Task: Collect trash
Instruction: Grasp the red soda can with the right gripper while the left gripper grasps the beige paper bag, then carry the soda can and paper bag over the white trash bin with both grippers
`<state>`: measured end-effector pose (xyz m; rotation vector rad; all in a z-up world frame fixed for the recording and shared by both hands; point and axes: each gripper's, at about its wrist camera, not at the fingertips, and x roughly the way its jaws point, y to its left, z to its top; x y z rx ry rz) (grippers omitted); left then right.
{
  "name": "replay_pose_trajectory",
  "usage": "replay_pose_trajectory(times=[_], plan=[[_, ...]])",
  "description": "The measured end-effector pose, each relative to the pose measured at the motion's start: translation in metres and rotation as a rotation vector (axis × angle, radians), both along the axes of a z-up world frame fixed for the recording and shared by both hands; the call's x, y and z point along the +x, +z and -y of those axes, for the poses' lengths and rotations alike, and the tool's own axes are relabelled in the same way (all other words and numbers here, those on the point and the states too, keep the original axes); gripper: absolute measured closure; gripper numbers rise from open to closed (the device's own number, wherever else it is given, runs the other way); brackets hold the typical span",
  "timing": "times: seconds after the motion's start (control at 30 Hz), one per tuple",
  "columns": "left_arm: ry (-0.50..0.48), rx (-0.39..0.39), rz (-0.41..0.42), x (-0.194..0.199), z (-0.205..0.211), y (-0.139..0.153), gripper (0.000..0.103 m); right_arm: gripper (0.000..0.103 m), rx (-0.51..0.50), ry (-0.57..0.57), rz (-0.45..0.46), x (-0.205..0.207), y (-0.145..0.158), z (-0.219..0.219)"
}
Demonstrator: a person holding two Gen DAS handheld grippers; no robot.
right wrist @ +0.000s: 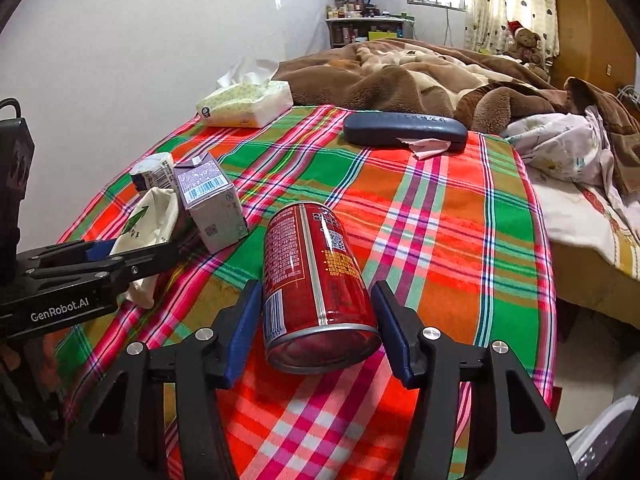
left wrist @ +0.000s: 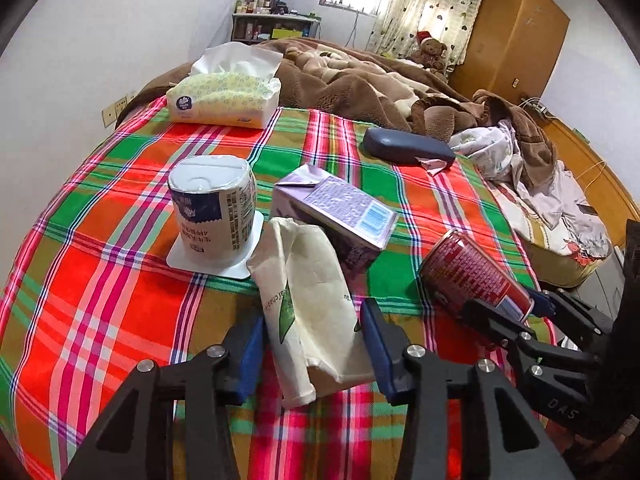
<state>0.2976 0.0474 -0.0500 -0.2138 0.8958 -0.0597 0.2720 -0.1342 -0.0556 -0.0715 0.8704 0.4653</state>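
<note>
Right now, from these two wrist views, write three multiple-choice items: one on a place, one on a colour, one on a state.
1. Where is the glasses case?
A. on the plaid sheet beside the brown blanket
B. on the shelf
C. inside the carton

2. What colour is the can?
A. blue
B. red
C. silver all over

3. How does the left gripper stand?
A. shut with nothing in it
B. pointing at the tissue box
C. open, fingers either side of the paper bag

Answers: 1 A, the case lies on the sheet at the blanket's edge. 2 B, its body is red. 3 C, both blue pads flank the bag with gaps showing.
</note>
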Motion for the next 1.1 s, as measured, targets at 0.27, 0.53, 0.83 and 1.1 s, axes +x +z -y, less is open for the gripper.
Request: replay_pose_trajectory(times=[0.27, 0.53, 0.83, 1.1], plan=[[-0.018, -0.012, -0.020, -0.008, -0.001, -0.007, 0.054, 0.046, -0.046, 0.039, -0.042, -0.002, -0.004, -0.009], [0.003, -0.016, -0.054, 0.000, -0.008, -0.015, 0.044, 0.045, -0.135, 0.063, -0.068, 0.010, -0.012, -0.030], [0.006, 0.000, -0.036, -0.005, -0.007, -0.014, 0.053, 0.048, -0.078, -0.012, -0.058, 0.007, -0.011, -0.019], [-0.019, 0.011, -0.002, -0.022, 0.002, 0.000, 0.054, 0.049, -0.051, -0.023, -0.015, -0.013, 0.001, -0.013]])
